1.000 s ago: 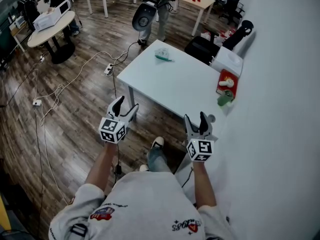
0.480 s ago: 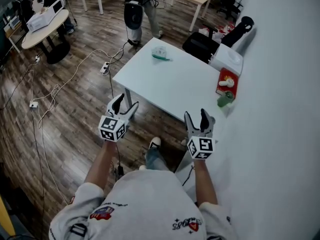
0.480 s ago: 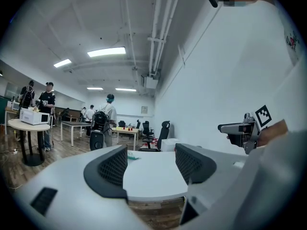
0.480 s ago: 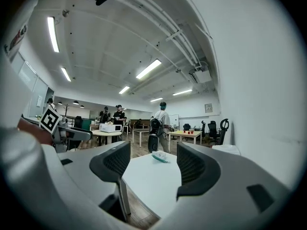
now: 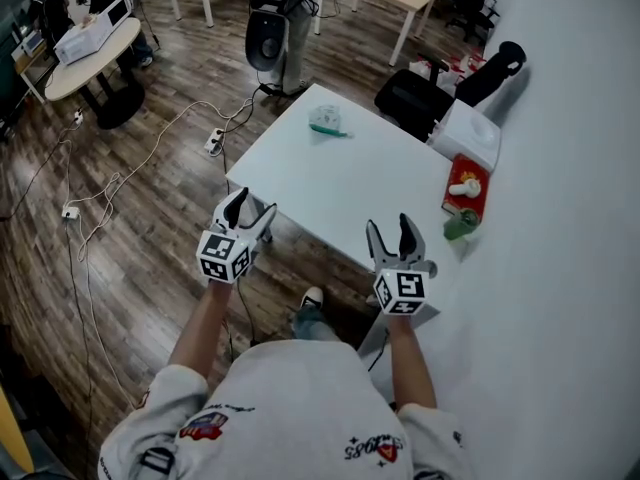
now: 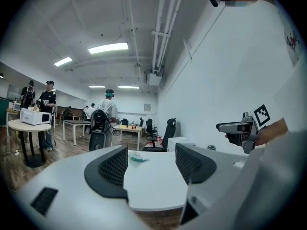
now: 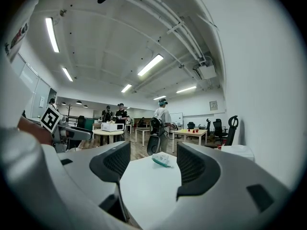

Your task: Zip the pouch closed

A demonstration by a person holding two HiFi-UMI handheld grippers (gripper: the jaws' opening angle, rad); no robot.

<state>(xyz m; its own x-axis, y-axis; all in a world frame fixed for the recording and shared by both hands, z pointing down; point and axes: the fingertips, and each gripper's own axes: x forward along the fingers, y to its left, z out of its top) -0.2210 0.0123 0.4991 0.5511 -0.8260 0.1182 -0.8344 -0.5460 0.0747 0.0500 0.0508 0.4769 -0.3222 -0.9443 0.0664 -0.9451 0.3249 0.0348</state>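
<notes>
A small clear pouch with a teal zip edge [image 5: 326, 121] lies near the far end of a white table [image 5: 350, 178]; the same pouch [image 6: 136, 158] shows in the left gripper view, and the pouch [image 7: 162, 159] in the right gripper view. My left gripper [image 5: 247, 209] hangs open off the table's near left corner. My right gripper [image 5: 391, 234] is open at the near edge. Both are well short of the pouch and hold nothing. The right gripper [image 6: 240, 128] appears at the right of the left gripper view.
A red box [image 5: 469, 185] with a green bottle [image 5: 461, 225] and a white box [image 5: 468, 133] stand at the table's right by the wall. A person with a backpack [image 5: 272, 8] stands beyond the table. Cables [image 5: 150, 158] run over the wooden floor; round table [image 5: 85, 53] far left.
The view has drawn a little closer to the table, and my grippers sit nearer its front edge. The person beyond the table has moved left. Both grippers stay open.
</notes>
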